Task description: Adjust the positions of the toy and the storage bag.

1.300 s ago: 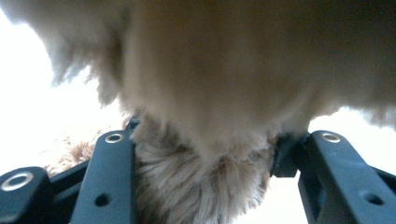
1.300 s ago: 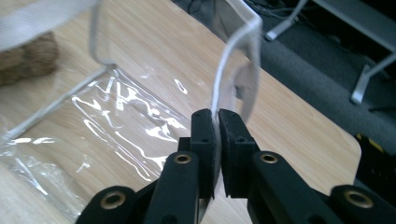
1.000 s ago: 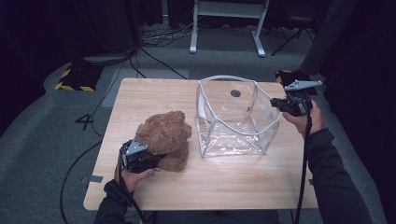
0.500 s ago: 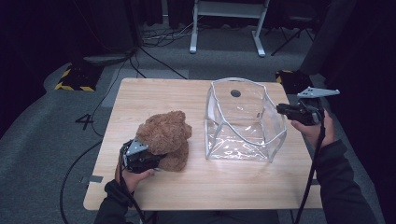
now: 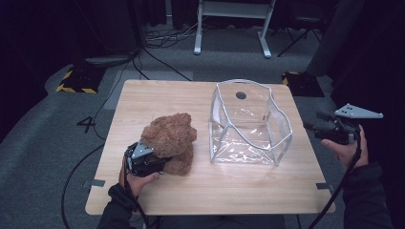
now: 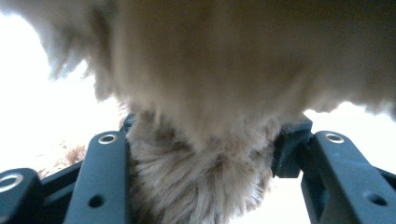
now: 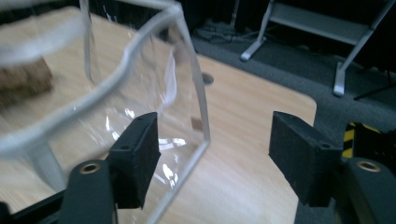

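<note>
A brown teddy bear lies on the wooden table, left of centre. My left gripper is at its near side, shut on the bear; in the left gripper view fur is pressed between both jaws. A clear plastic container with a white rim stands open-topped right of the bear. My right gripper hovers just past the table's right edge, open, jaws pointing at the container. In the right gripper view the container's corner stands ahead of the open right gripper, apart from its pads.
Cables trail over the grey floor behind and left of the table. A white metal stand is at the back, and a yellow-black striped block lies at the far left. The table has a round hole behind the container.
My right gripper has pulled away to the right and nearer the person, off the container's right rim. The container has shifted slightly to the right. The left gripper and the bear stayed still.
</note>
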`<state>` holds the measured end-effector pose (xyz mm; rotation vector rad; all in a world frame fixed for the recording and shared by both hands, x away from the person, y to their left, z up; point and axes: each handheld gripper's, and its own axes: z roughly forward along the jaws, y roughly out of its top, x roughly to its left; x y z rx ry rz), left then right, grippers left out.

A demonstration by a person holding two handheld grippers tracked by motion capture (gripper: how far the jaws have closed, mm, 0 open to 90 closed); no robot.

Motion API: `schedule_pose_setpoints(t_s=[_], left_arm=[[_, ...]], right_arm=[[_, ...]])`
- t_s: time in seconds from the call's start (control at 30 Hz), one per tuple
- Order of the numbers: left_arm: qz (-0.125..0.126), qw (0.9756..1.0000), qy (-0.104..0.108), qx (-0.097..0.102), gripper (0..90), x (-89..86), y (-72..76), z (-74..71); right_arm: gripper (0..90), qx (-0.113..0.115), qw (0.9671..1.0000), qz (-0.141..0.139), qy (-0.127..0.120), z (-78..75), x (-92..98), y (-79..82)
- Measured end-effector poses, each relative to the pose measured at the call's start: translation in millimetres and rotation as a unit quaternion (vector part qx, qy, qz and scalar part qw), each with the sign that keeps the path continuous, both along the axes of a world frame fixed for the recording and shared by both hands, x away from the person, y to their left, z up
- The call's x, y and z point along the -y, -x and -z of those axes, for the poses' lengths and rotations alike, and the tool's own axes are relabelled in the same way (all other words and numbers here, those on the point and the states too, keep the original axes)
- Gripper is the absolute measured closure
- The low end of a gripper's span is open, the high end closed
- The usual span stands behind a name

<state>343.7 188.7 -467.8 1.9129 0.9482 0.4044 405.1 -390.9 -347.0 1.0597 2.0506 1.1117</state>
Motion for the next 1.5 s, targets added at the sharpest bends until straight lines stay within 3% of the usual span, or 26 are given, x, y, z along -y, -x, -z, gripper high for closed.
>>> schedule_pose_setpoints(t_s=[0.03,0.1,0.13,0.17,0.23,0.37,0.4,0.47,0.5,0.57,0.6,0.63,0.7,0.97,1.17,1.37,1.5], left_arm=[[0.0,1.0,0.0,0.0,46.6,0.0,0.0,0.0],[0.0,1.0,0.0,0.0,46.6,0.0,0.4,0.2],[0.0,1.0,0.0,0.0,46.5,0.0,0.4,0.2],[0.0,1.0,0.0,0.0,46.5,-0.1,0.5,0.1],[0.0,1.0,0.001,0.0,46.4,0.0,0.3,0.2],[-0.002,1.0,0.004,-0.002,45.4,0.0,-0.6,0.7],[-0.002,1.0,0.004,-0.002,45.2,0.0,-0.6,0.7],[-0.004,1.0,0.004,-0.002,44.7,0.5,-1.0,0.6],[-0.006,1.0,0.003,-0.002,44.3,0.8,-1.5,0.7],[-0.006,1.0,0.003,-0.002,43.9,1.5,-2.1,0.7],[-0.007,1.0,0.002,-0.001,43.7,2.6,-1.9,0.6],[-0.007,1.0,0.002,-0.001,43.6,2.6,-1.9,0.6],[-0.007,1.0,0.001,-0.001,43.2,2.8,-1.8,0.5],[-0.012,0.9999,-0.001,0.003,42.2,5.1,-1.0,0.6],[-0.012,0.9999,0.003,0.002,41.1,4.8,-1.8,1.1],[-0.019,0.9998,0.004,0.003,38.7,6.9,-2.1,1.9],[-0.019,0.9998,0.009,0.004,32.2,8.1,-3.4,3.6]], right_arm=[[32.0,0.0,1.0,0.0,0.0,0.0,0.0,0.0],[29.1,-0.011,0.9999,-0.006,-0.002,18.9,0.9,-0.6],[29.1,-0.011,0.9999,-0.006,-0.002,18.9,0.9,-0.6],[26.5,-0.015,0.9998,-0.015,0.007,33.0,-1.9,-0.2],[25.7,-0.015,0.9996,-0.019,0.011,37.6,-3.4,0.2],[23.3,-0.036,0.9976,-0.049,0.035,69.2,-11.3,1.5],[23.3,-0.036,0.9976,-0.049,0.035,69.2,-11.3,1.5],[23.2,-0.051,0.9965,-0.053,0.038,82.2,-12.1,1.3],[23.3,-0.069,0.9954,-0.063,0.022,95.7,-10.1,1.6],[23.2,-0.077,0.9947,-0.064,0.024,102.4,-9.4,2.3],[23.1,-0.088,0.9937,-0.064,0.025,115.6,-8.2,5.0],[23.1,-0.088,0.9937,-0.064,0.025,115.6,-8.2,5.0],[22.3,-0.102,0.9921,-0.064,0.035,130.1,-7.6,9.4],[21.3,-0.118,0.99,-0.077,0.01,151.6,-4.8,18.4],[19.3,-0.131,0.9886,-0.063,0.038,163.5,-7.7,17.2],[17.5,-0.122,0.9907,-0.052,0.029,166.3,-7.5,17.1],[16.9,-0.117,0.9915,-0.05,0.026,167.5,-8.5,17.2]])
